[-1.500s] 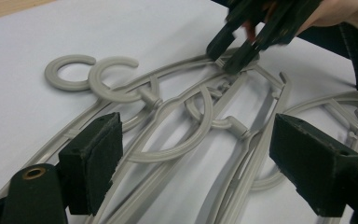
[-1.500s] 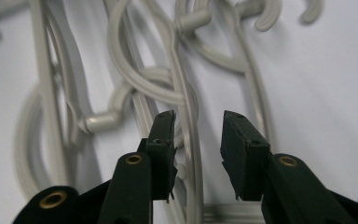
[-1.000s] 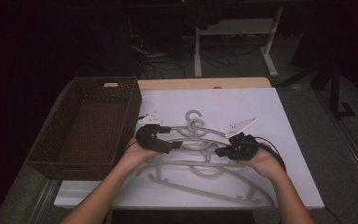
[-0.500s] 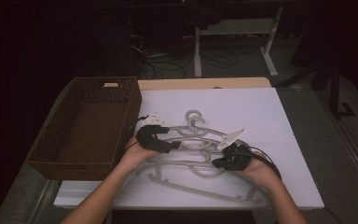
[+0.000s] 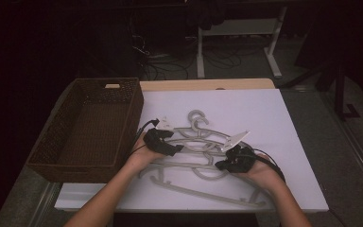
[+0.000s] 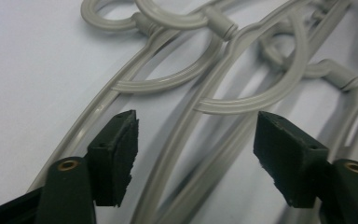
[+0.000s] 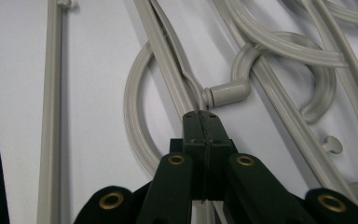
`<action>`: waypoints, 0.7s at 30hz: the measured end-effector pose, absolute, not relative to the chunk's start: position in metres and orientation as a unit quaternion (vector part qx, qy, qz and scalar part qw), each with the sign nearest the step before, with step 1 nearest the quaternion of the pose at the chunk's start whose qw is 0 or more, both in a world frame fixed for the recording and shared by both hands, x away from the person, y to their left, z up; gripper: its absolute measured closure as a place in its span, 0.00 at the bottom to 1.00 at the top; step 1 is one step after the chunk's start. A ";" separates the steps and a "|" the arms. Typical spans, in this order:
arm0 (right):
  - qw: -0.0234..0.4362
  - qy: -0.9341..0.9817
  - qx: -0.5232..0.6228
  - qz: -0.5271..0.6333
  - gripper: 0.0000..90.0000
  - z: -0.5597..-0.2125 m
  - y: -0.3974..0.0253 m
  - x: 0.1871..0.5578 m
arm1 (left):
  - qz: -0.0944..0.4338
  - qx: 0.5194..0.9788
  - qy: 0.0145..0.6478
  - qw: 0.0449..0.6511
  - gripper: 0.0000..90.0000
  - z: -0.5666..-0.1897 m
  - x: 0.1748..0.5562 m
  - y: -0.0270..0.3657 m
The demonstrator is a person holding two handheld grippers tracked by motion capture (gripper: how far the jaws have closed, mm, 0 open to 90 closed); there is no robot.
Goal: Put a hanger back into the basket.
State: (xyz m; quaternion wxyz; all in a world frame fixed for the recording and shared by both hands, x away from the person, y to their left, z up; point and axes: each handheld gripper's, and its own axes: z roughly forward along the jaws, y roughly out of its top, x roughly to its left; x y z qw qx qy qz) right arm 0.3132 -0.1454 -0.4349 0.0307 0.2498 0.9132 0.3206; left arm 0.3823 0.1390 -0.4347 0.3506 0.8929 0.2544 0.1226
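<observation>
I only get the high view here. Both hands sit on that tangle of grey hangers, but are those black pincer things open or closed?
Observer: The left gripper stands open; its pads straddle two arms of the hangers without touching them.
Operator: And the other one?
Observer: The right gripper has its jaws pressed together, tips just short of a hanger's neck. I cannot tell whether anything is pinched between them.
Operator: Is the pile really tangled?
Observer: Yes. In the right gripper view one hook curls across another hanger's arm.
</observation>
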 end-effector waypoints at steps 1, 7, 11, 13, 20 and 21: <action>0.031 0.913 0.249 0.321 0.99 -0.435 -0.145 0.313 | 0.123 0.895 0.253 0.346 0.40 -0.435 0.384 0.138; 0.029 0.913 0.249 0.322 0.99 -0.435 -0.146 0.314 | 0.125 0.907 0.239 0.324 0.52 -0.438 0.390 0.132; 0.029 0.913 0.248 0.321 0.99 -0.435 -0.146 0.314 | 0.126 0.911 0.236 0.314 0.57 -0.441 0.391 0.131; 0.028 0.913 0.247 0.322 0.99 -0.435 -0.146 0.314 | 0.127 0.913 0.232 0.312 0.58 -0.441 0.392 0.129; 0.026 0.913 0.248 0.324 0.99 -0.435 -0.146 0.314 | 0.148 0.920 0.220 0.290 0.72 -0.445 0.393 0.125; 0.026 0.913 0.248 0.324 0.99 -0.435 -0.146 0.315 | 0.154 0.920 0.218 0.286 0.74 -0.445 0.393 0.125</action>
